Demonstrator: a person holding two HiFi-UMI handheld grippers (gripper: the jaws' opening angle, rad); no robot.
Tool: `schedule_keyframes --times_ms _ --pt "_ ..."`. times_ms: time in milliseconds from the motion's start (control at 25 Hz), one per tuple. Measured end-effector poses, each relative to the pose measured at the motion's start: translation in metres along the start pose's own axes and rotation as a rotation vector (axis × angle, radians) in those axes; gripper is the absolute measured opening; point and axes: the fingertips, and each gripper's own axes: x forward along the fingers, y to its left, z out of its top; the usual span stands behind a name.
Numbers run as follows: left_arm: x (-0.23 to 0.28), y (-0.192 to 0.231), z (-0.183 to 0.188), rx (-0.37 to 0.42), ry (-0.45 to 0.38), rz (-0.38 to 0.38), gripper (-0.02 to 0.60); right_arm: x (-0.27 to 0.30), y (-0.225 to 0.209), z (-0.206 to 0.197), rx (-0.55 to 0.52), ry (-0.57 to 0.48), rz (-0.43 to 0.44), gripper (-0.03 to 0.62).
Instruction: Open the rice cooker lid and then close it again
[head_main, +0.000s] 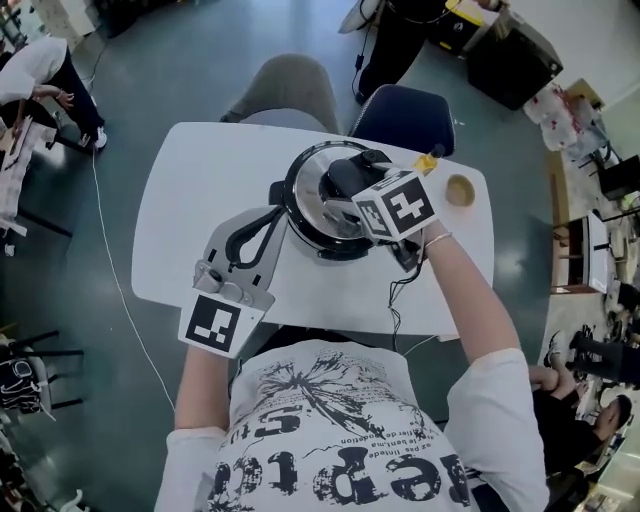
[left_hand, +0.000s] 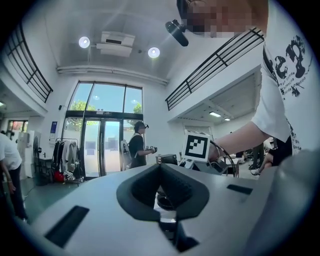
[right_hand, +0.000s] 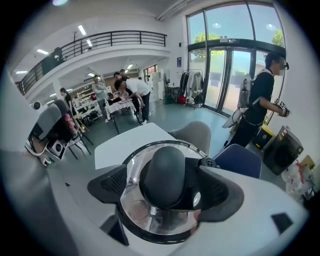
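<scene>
A black rice cooker with a glass lid stands mid-table on the white table. My right gripper comes down onto the lid from the right. In the right gripper view its jaws straddle the black lid knob; glass shows between the left pad and the knob, so the right gripper is open around it. My left gripper lies level at the cooker's left side, its dark pads meeting at the tips with nothing between them. Whether it touches the cooker is unclear.
A small tan cup stands at the table's right end. The cooker's black cord runs over the near edge. A grey chair and a blue chair stand behind the table. People stand farther off in the hall.
</scene>
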Motion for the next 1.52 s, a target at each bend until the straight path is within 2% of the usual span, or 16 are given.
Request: schedule_keyframes --times_ms 40,160,240,360,680,1040,1280,1520 --pt "0.001 0.002 0.001 -0.007 -0.005 -0.004 0.012 0.005 -0.003 0.001 0.016 0.025 -0.001 0.444" --pt "0.001 0.009 -0.002 -0.016 0.004 -0.005 0.012 0.018 -0.009 0.005 0.049 0.074 -0.006 0.409" --pt "0.003 0.013 -0.005 -0.015 0.011 -0.009 0.014 0.024 -0.012 0.005 0.073 0.094 -0.012 0.358" --pt "0.005 0.018 -0.006 -0.007 0.01 -0.022 0.012 0.033 -0.012 0.003 0.108 0.133 -0.015 0.336" --pt "0.014 0.031 0.001 0.008 0.007 -0.025 0.014 0.041 -0.011 0.005 0.078 0.184 -0.005 0.313" --pt "0.01 0.037 -0.001 0.015 0.009 -0.024 0.012 0.039 -0.012 0.003 0.127 0.183 -0.022 0.298" --pt "-0.004 0.047 -0.004 -0.007 0.013 -0.015 0.012 0.03 -0.014 0.01 0.184 0.155 -0.02 0.296" --pt "-0.017 0.044 -0.007 0.01 0.01 -0.05 0.014 0.028 -0.016 0.017 0.234 0.084 -0.059 0.295"
